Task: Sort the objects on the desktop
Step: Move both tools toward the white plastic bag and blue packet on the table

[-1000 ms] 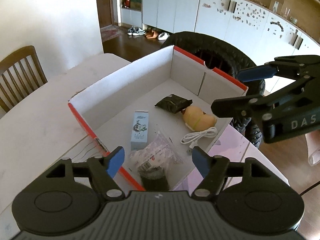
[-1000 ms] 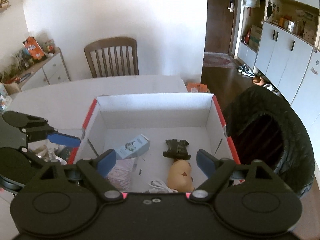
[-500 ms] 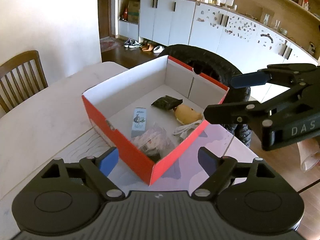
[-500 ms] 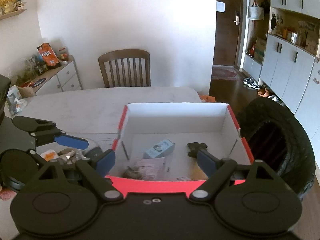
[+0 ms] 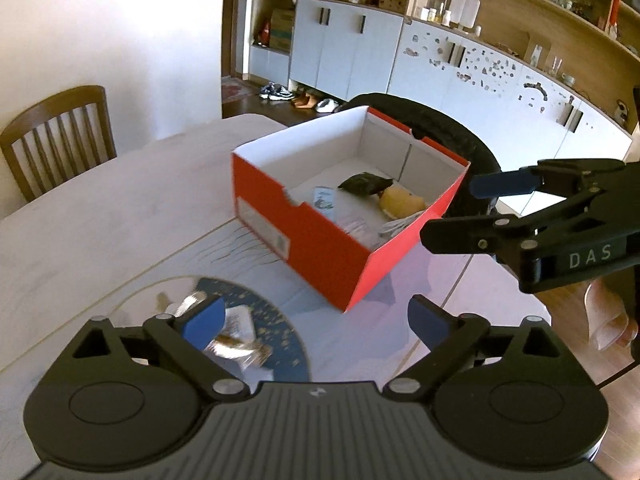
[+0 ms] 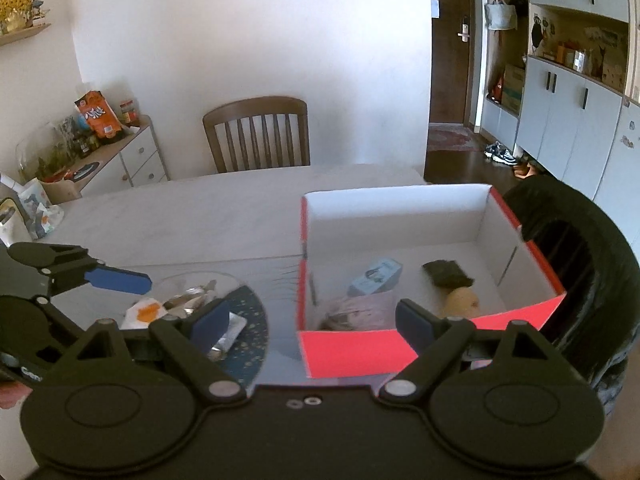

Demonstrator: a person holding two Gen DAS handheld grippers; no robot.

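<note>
We hold the left tongs (image 5: 314,320) low in the left wrist view with their blue-tipped jaws opening wide and nothing between them, and the right tongs (image 6: 310,322) stand apart and empty as well. The red cardboard shoebox with white inner walls (image 5: 320,236) sits at the centre of that view on the pale wooden surface (image 5: 100,216), and it already holds a small light-blue carton (image 5: 325,198), a dark crumpled packet (image 5: 365,183), a tan rounded soft toy (image 5: 401,204), a coiled white cable (image 5: 394,227) and a clear plastic wrapper (image 5: 356,225). Unsorted things lie at the lower left, on a round dark-blue patterned mat (image 5: 276,334): a shiny silver foil wrapper (image 5: 230,344) just behind the left blue pad, and in the right wrist view a white sachet with an orange patch (image 6: 146,312) beside it. We judge that these come next. The foil is thin, flat and slippery, so the pads could slide over it or pinch the mat along with it. Both tongs hang near each other by the box corner, so reaching together risks a knock. A low carry could catch the box's red rim and shove the light box across the surface.
</note>
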